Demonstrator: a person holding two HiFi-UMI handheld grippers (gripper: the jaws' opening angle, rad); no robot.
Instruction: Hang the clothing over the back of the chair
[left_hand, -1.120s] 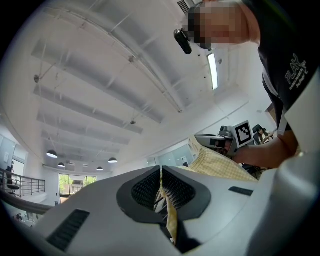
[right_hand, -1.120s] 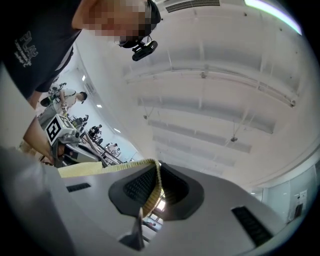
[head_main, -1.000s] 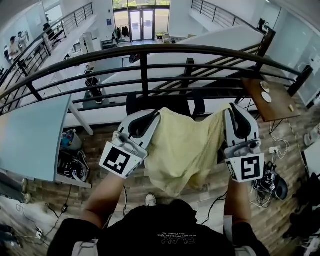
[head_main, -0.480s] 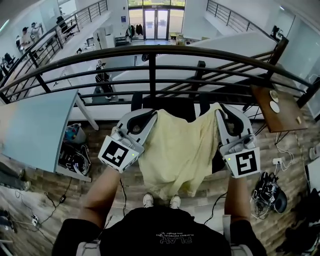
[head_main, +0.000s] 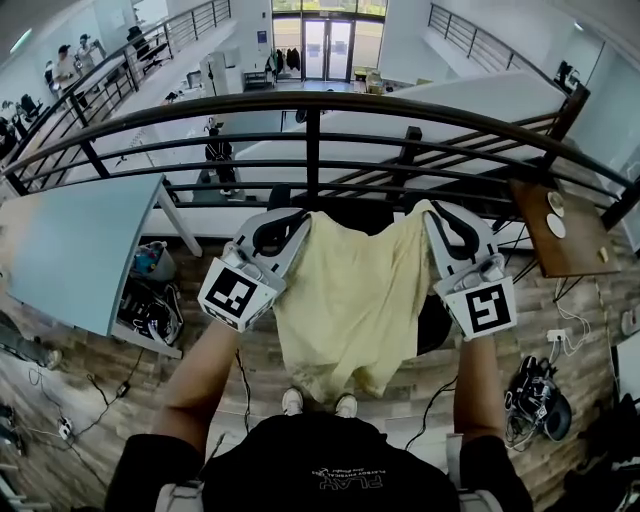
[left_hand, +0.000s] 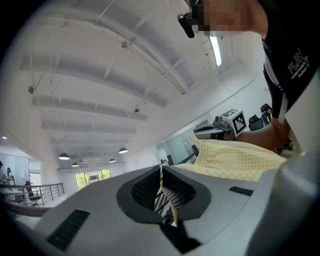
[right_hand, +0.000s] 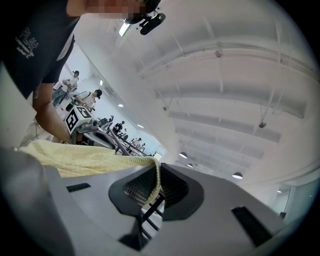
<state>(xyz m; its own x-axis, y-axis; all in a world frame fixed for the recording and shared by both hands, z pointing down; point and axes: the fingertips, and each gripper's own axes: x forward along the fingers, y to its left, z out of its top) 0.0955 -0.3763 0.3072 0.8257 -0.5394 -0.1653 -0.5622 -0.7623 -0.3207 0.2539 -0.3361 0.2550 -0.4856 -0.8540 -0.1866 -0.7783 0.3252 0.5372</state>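
A pale yellow garment (head_main: 350, 290) hangs spread between my two grippers. The left gripper (head_main: 298, 216) is shut on its top left corner and the right gripper (head_main: 432, 209) on its top right corner. Just beyond the stretched top edge stands the black chair back (head_main: 362, 213); the garment hides most of the chair. In the left gripper view, the jaws (left_hand: 164, 192) pinch a thin fold of the yellow cloth (left_hand: 235, 160). In the right gripper view, the jaws (right_hand: 156, 187) clamp the cloth's hem (right_hand: 85, 157).
A dark metal railing (head_main: 320, 105) curves right behind the chair, with a drop to a lower floor beyond. A pale blue table (head_main: 80, 250) is at the left, a wooden table (head_main: 560, 235) at the right. Bags (head_main: 150, 310) and cables (head_main: 535, 395) lie on the floor.
Both grippers have carried the spread garment away from the person and a little lower, toward the chair back. The grips have not changed.
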